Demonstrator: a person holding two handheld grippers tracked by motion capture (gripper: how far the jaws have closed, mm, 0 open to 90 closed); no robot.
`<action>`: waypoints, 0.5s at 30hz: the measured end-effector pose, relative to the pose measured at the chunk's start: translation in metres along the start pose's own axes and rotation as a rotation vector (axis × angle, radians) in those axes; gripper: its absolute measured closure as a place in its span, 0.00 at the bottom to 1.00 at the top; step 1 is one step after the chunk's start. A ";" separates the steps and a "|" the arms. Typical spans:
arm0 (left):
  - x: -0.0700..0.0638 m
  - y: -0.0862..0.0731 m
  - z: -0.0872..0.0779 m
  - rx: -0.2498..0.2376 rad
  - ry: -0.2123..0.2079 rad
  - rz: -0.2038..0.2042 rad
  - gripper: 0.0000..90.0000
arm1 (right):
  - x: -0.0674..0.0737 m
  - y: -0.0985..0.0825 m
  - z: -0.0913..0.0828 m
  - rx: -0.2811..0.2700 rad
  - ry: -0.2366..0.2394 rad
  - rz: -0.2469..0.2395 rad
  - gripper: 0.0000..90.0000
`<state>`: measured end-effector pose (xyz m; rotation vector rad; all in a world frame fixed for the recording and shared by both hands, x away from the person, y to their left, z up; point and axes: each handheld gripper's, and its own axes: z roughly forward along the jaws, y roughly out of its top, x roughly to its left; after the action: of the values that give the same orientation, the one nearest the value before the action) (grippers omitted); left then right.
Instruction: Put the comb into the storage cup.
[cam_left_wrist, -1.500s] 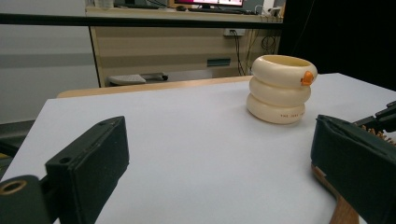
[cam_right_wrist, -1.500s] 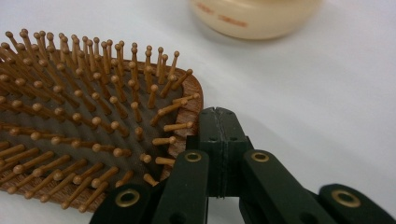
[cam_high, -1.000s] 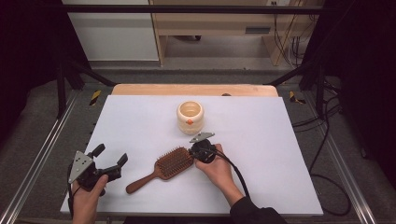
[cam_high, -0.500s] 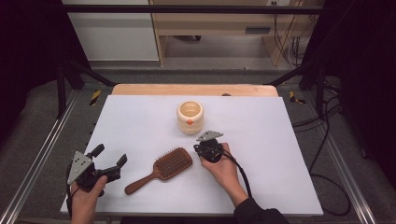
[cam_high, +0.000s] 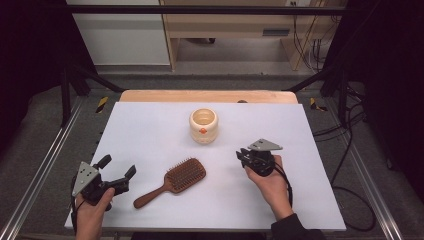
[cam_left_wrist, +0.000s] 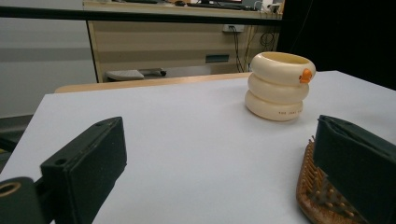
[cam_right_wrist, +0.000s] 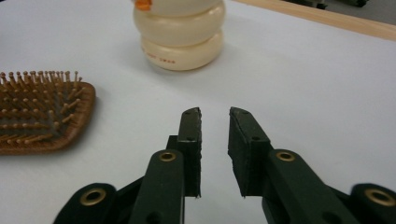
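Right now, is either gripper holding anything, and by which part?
Nothing is held. The right gripper has just been opening, nothing between its jaws, beside the hairbrush. The left gripper is open and empty.

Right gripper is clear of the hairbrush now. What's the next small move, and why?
Probably bring the left gripper in over the hairbrush handle. Its fingers stand wide open with nothing between them, and the handle points toward it. The right gripper is apart from the brush, its jaws just opening a narrow gap, holding nothing.

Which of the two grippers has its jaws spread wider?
The left gripper: its black jaws gape wide beside the wooden paddle hairbrush, while the right gripper shows a narrow gap.
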<state>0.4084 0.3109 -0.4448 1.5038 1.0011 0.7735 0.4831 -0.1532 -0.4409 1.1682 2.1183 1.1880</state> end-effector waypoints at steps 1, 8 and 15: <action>0.000 0.000 0.000 0.001 -0.001 -0.001 0.03 | -0.004 -0.002 -0.004 -0.009 -0.007 0.004 0.81; 0.000 -0.001 0.000 0.014 0.004 0.005 0.03 | -0.027 -0.016 -0.026 -0.023 -0.041 0.049 0.57; 0.000 -0.001 0.000 0.012 0.003 -0.001 0.03 | -0.047 -0.022 -0.042 -0.065 -0.094 0.116 0.34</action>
<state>0.4084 0.3112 -0.4453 1.5124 1.0105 0.7707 0.4691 -0.2185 -0.4388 1.3064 1.9518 1.2181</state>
